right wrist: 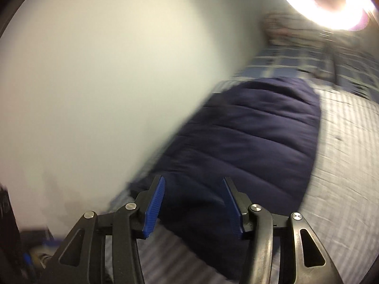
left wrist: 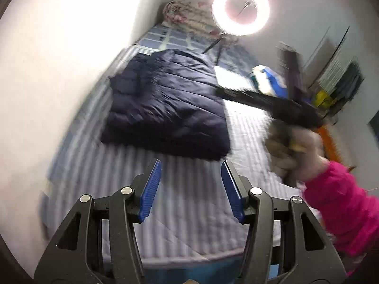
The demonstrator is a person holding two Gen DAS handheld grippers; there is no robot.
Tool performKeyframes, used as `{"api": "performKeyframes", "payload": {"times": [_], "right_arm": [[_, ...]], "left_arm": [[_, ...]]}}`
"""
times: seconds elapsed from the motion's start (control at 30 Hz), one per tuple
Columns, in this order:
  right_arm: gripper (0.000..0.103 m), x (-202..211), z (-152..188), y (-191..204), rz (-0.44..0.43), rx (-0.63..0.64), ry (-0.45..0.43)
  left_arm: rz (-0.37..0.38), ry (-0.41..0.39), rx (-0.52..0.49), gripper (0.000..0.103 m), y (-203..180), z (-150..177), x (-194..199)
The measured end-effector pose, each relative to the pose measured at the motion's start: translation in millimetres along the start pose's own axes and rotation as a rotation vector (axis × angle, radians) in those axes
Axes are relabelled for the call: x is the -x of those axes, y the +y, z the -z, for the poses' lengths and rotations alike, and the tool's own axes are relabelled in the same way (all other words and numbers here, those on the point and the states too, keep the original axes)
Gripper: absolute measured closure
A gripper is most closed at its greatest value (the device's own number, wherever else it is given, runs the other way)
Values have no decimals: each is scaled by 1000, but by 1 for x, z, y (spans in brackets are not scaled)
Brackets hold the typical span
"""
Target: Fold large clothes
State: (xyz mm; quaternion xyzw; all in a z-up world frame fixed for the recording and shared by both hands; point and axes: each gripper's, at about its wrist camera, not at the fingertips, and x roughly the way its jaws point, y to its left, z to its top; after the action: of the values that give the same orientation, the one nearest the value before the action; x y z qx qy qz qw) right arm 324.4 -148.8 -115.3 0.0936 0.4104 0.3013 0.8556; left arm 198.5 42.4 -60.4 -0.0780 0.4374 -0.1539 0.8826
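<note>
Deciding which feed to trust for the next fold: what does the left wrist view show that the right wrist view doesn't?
Left wrist only: the open left gripper, the pink sleeve, the right gripper seen from the side, blurred, and clutter beyond the bed.
Right wrist only: its own blue fingers, apart, nothing between.
Both: the navy jacket folded on the striped bed, the wall and the ring light.

Navy jacket lies folded on striped bed (left gripper empty).
</note>
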Motion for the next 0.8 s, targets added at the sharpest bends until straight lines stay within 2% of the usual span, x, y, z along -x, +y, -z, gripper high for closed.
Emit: {"api": "performKeyframes", "payload": {"times": [0.13, 0.27, 0.37, 0.5, 0.57, 0.67, 0.7, 0.77, 0.8], "right_arm": [[39, 15, 20, -37, 70, -79, 4], [32, 18, 35, -69, 90, -156, 13], [30, 13, 46, -80, 85, -198, 43], [27, 1, 59, -94, 61, -234, 71], [22, -5, 64, -100, 25, -267, 76], [21, -19, 69, -111, -71, -338, 72], [23, -24, 69, -113, -98, -356, 73], [34, -41, 69, -115, -190, -397, 95], [35, -47, 67, -116, -201, -409, 104]], "left_arm": [[-139, -3, -61, 49, 10, -38, -38], [-230, 23, -31, 49, 33, -71, -94], [-362, 48, -77, 49, 50, -80, -139], [-450, 156, -38, 49, 86, -67, -185], [-458, 176, -21, 49, 101, -58, -195], [-448, 176, -9, 48, 110, -52, -199], [-448, 175, -10, 48, 111, -51, -200], [-447, 174, -5, 49, 112, -49, -202], [-439, 173, 7, 49, 114, -47, -203]]}}
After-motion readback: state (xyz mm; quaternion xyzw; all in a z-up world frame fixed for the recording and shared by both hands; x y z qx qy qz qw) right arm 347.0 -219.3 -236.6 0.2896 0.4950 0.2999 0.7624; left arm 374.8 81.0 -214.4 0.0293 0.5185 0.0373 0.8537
